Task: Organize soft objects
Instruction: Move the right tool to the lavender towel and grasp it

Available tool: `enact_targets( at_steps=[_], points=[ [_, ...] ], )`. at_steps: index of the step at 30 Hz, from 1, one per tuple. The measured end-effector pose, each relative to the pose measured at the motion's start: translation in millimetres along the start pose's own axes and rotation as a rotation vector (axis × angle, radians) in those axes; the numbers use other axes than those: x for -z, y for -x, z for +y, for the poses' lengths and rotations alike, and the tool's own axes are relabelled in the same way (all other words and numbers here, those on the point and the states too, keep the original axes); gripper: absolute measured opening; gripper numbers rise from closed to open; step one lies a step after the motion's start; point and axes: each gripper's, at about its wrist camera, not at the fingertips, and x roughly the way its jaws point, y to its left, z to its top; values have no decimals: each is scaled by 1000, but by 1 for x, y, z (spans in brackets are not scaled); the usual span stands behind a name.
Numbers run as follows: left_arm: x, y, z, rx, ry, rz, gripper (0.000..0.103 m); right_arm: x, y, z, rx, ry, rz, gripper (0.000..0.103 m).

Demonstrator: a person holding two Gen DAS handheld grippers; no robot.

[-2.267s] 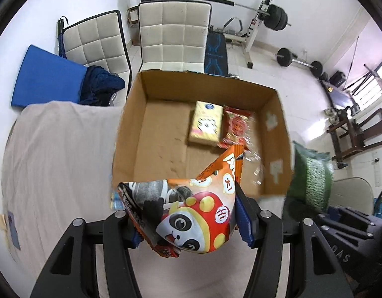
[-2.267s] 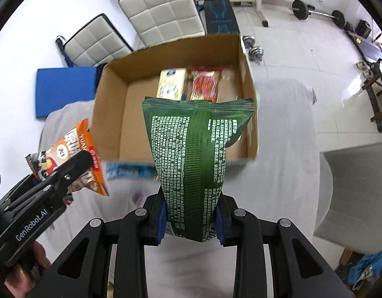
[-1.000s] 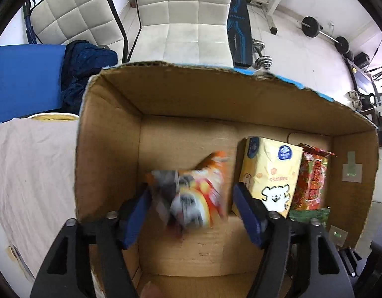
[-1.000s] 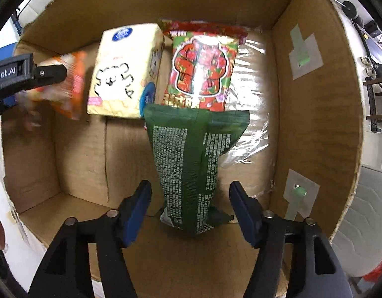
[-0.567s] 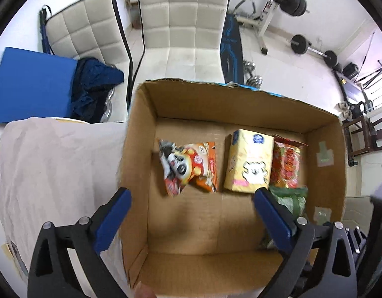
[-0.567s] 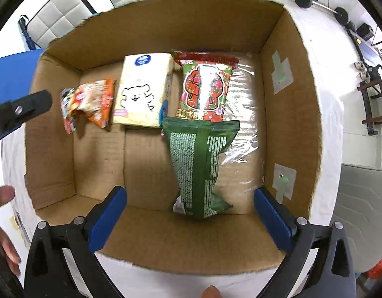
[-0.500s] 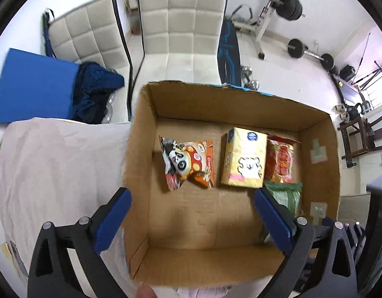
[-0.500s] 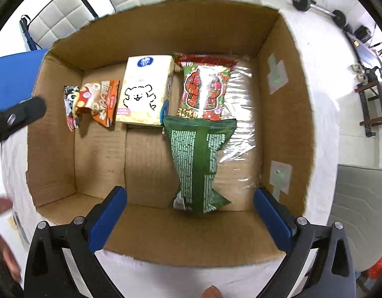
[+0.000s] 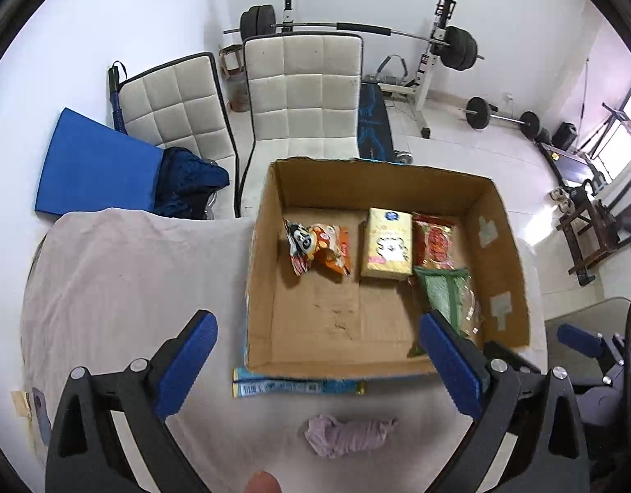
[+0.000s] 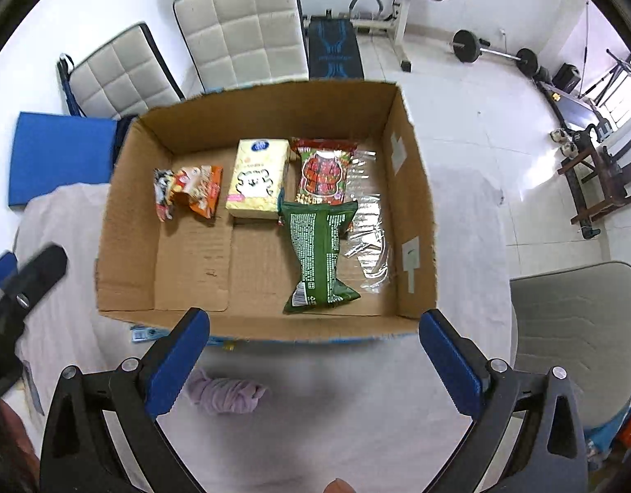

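Note:
An open cardboard box [image 9: 500,254] [image 10: 126,213] stands on a cloth-covered table. Inside lie an orange panda snack bag [image 9: 319,246] [image 10: 188,191], a yellow tissue pack [image 9: 387,244] [image 10: 258,178], a red snack bag [image 9: 434,240] [image 10: 325,172] and a green snack bag [image 9: 444,296] [image 10: 319,250]. A crumpled lilac cloth [image 9: 348,435] [image 10: 225,396] and a blue-wrapped flat packet [image 9: 294,386] [image 10: 151,333] lie on the table in front of the box. My left gripper [image 9: 315,359] and my right gripper [image 10: 315,357] are both open, empty and held above the box's near edge.
The table carries a pale cloth [image 9: 118,287]. Behind it stand two white padded chairs [image 9: 303,94], a blue mat [image 9: 93,168] and gym weights [image 9: 459,53]. A grey chair [image 10: 578,328] is at the right. The left gripper shows at the right wrist view's left edge [image 10: 24,283].
Both grippers let go of their bags inside the box, the panda bag at left and the green bag at right. Then both pulled back and up, open and empty.

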Motion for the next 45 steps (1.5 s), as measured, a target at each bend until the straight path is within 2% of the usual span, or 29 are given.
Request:
enact_targets(
  at_steps=[7,9,11,14,16,21,25,27,29,30,31,33,37,41,45],
  points=[
    [10,25,-2,-20,20,-41,101,13,35,0,-12,0,-38,103],
    [13,28,3,-30,42,-43,101,17,36,-1,-27,-12,-29,103],
    [19,29,11,-73,67,-41,101,22,28,-3,-58,-42,6,103],
    [39,24,27,-136,106,-14,101,40,2,-4,-146,-111,101,103],
    [59,14,41,-188,138,26,101,60,-32,0,-213,-181,212,103],
    [107,-23,81,-225,237,178,101,110,-119,20,-324,-348,450,103],
    [138,-44,104,-253,285,259,101,135,-162,34,-362,-451,519,102],
    [146,-51,110,-255,301,279,101,144,-179,40,-381,-513,522,95],
    [151,-58,115,-257,311,299,101,148,-186,44,-366,-524,526,76],
    [151,-60,115,-252,312,302,101,150,-190,47,-381,-535,525,70],
    [149,-64,115,-241,311,303,101,151,-189,48,-374,-531,519,65],
    [147,-71,113,-212,295,307,101,148,-183,52,-364,-473,505,43],
    [130,-91,107,-148,205,307,101,146,-166,45,-305,-361,477,41],
    [111,-126,96,-77,106,355,101,142,-150,29,-232,-246,446,41],
    [100,-161,85,-72,10,391,101,143,-147,24,-202,-163,443,41]
  ],
)
